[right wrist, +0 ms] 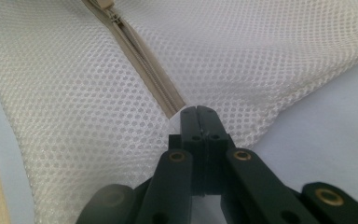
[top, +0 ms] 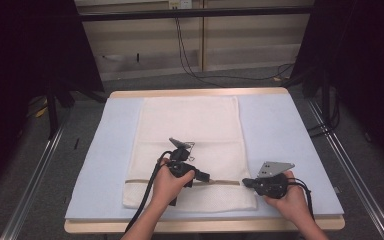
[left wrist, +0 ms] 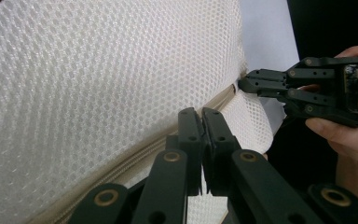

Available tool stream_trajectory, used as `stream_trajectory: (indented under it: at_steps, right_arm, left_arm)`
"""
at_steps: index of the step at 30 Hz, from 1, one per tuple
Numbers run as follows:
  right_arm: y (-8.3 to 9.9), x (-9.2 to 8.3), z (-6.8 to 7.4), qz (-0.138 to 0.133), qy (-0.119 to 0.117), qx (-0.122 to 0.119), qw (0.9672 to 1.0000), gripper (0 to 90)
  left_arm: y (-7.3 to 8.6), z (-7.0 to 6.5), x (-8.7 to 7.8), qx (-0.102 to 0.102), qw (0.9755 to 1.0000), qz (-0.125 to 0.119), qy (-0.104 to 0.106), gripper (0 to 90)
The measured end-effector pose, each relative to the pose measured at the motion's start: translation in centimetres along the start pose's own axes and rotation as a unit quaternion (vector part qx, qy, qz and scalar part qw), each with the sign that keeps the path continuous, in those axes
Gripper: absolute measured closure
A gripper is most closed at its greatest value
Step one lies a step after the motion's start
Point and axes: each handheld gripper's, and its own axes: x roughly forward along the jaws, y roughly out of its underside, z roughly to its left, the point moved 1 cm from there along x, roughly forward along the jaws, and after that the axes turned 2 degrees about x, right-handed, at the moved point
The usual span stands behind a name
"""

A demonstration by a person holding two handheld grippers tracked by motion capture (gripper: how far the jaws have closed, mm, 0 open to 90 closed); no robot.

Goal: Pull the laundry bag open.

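The left gripper [top: 204, 176], jaws closed, is being held level over the zipper [right wrist: 142, 63] of the white mesh laundry bag [top: 190, 150]. The right gripper [top: 246, 183] is being pinched on the bag's zipper end near the table's [top: 290, 130] front right.

A wooden table [top: 200, 93] carries a pale blue pad [top: 290, 145] that covers nearly its whole top. On the pad, at the middle and reaching toward the near edge, lies a white mesh bag [top: 190, 130] with a beige zipper [top: 225, 182].
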Motion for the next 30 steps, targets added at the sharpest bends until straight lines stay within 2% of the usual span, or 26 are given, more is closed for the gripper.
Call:
stream_trajectory:
  at_steps: [5, 7, 9, 11, 15, 16, 18, 20, 21, 23, 25, 27, 30]
  right_arm:
    - [0.0, 0.0, 0.0, 0.000, 0.000, 0.000, 1.0000, 90.0]
    - [0.0, 0.0, 0.0, 0.000, -0.001, -0.001, 1.0000, 90.0]
    - [0.0, 0.0, 0.0, 0.000, -0.001, 0.000, 1.0000, 90.0]
    - [0.0, 0.0, 0.0, 0.001, 0.000, 0.000, 1.0000, 90.0]
    - [0.0, 0.0, 0.0, 0.000, 0.000, 0.002, 1.0000, 90.0]
    - [0.0, 0.0, 0.0, 0.000, 0.000, 0.002, 1.0000, 90.0]
    - [0.0, 0.0, 0.0, 0.000, 0.000, 0.002, 1.0000, 90.0]
    - [0.0, 0.0, 0.0, 0.000, 0.000, 0.002, 1.0000, 90.0]
    - [0.0, 0.0, 0.0, 0.001, -0.001, 0.002, 1.0000, 90.0]
    - [0.0, 0.0, 0.0, 0.001, 0.000, 0.003, 1.0000, 90.0]
    - [0.0, 0.0, 0.0, 0.001, 0.000, 0.000, 1.0000, 90.0]
    - [0.0, 0.0, 0.0, 0.001, 0.000, 0.001, 1.0000, 90.0]
    - [0.0, 0.0, 0.0, 0.002, 0.001, 0.001, 1.0000, 90.0]
  left_arm:
    - [0.0, 0.1, -0.2, 0.002, 1.0000, 0.000, -0.001, 87.5]
    - [0.1, 0.2, -0.2, -0.005, 1.0000, -0.004, 0.005, 87.6]
    - [0.1, 0.3, -0.3, 0.000, 1.0000, -0.001, 0.000, 87.5]
    - [0.1, 0.4, -0.5, -0.007, 0.9999, -0.002, 0.009, 87.6]
    - [0.2, 0.5, -0.7, -0.005, 0.9999, -0.008, -0.003, 87.6]
    - [0.2, 0.6, -0.7, -0.007, 0.9999, -0.006, 0.004, 87.6]
    - [0.3, 0.7, -0.8, -0.004, 1.0000, -0.007, -0.002, 87.5]
    - [0.3, 0.9, -1.0, -0.009, 0.9999, -0.006, 0.006, 87.5]
    - [0.3, 0.9, -1.0, -0.006, 1.0000, -0.005, -0.001, 87.5]
    - [0.3, 1.0, -1.1, -0.011, 0.9999, -0.008, 0.005, 87.5]
    - [0.4, 1.0, -1.2, -0.009, 0.9999, -0.007, -0.005, 87.6]
    - [0.4, 1.1, -1.3, -0.010, 0.9999, -0.006, 0.007, 87.6]
    - [0.4, 1.1, -1.4, -0.010, 0.9999, -0.006, 0.000, 87.5]
